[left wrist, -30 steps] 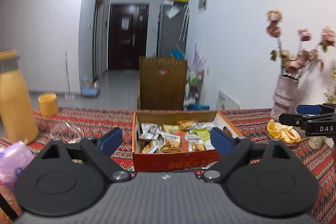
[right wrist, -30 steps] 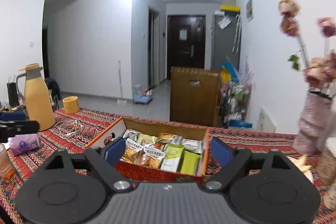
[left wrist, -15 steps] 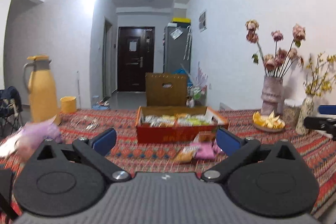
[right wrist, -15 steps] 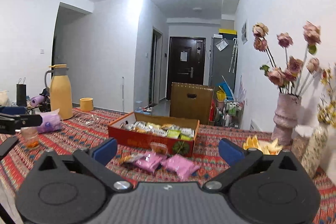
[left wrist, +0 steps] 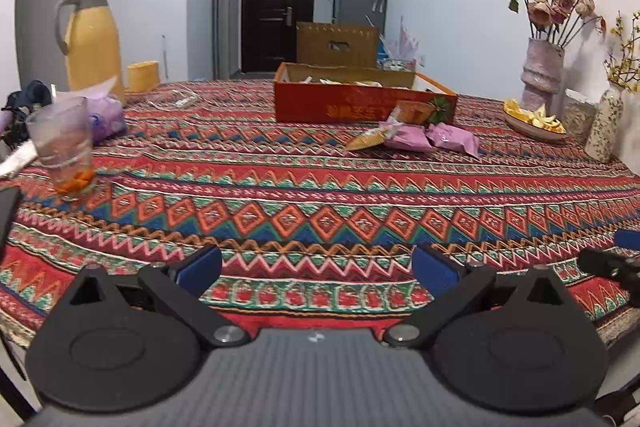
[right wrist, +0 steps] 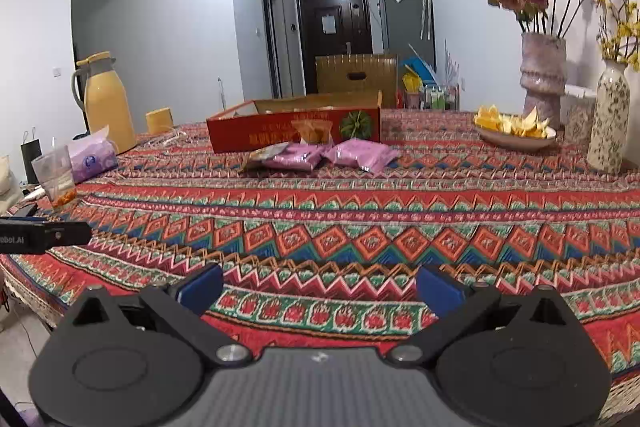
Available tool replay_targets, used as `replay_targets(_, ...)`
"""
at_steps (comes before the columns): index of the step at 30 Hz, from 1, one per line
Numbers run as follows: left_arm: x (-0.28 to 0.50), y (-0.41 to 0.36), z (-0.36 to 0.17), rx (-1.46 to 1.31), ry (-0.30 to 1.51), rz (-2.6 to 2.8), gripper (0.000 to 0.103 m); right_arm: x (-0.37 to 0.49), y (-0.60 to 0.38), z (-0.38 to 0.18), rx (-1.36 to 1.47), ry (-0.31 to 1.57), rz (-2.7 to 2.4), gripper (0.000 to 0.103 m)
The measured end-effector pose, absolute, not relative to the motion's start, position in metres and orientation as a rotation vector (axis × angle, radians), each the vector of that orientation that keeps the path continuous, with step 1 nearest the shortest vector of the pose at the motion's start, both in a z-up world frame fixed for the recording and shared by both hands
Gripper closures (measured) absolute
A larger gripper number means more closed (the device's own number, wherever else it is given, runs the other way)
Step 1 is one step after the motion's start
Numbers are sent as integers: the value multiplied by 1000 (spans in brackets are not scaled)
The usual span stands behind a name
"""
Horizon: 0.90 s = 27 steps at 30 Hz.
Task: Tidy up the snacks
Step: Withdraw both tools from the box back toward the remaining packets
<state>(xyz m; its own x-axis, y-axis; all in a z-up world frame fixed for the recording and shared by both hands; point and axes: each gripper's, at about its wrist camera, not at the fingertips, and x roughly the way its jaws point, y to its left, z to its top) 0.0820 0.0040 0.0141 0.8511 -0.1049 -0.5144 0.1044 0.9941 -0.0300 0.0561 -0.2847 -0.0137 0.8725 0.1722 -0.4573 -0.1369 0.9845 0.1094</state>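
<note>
Snack box: we see a shallow red cardboard box (left wrist: pixel 362 107) on the far half of the table, open on top, with packets showing just above its rim in the left view.
Loose snacks: in front of the box lie two pink packets (right wrist: pixel 362 155), side by side and touching, with a tan packet (right wrist: pixel 264 157) at their left end.
Leaning packet: one orange packet (right wrist: pixel 312 131) stands propped against the front wall of the box, just behind the pink ones.
Tablecloth: we see a red, green and blue zigzag cloth (left wrist: pixel 320 195) covering the whole table.
Left gripper: our left gripper (left wrist: pixel 316 265) hangs over the near edge of the table, its blue pads (left wrist: pixel 200 267) spread as wide as they go, with nothing between them.
Right gripper: our right gripper (right wrist: pixel 320 287) sits well short of the snacks, pads fully apart and holding nothing.
Left side of table: a glass cup (left wrist: pixel 64 147) with orange bits at the bottom stands near a purple tissue pack (right wrist: pixel 90 159); behind them are a yellow jug (left wrist: pixel 92 39) and a small yellow cup (left wrist: pixel 142 77).
Right side of table: a plate of orange peel (right wrist: pixel 514 129) sits before a pink vase of dried roses (right wrist: pixel 542 79), with a speckled vase (right wrist: pixel 608 119) of yellow sprigs beside it.
Beyond the table: a brown crate (left wrist: pixel 336 45) stands on the floor, and a dark door (left wrist: pixel 276 11) closes the hallway.
</note>
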Motion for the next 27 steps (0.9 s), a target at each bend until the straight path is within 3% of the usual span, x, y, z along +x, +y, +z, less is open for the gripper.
replay_targets(13, 116, -1, 7, -5, 602, -124, 0, 88, -286, -18, 67, 535, 165, 0)
replay_targets(27, 211, -19, 10, -16, 656, -234, 0, 156, -281, -18, 56, 566, 162, 0)
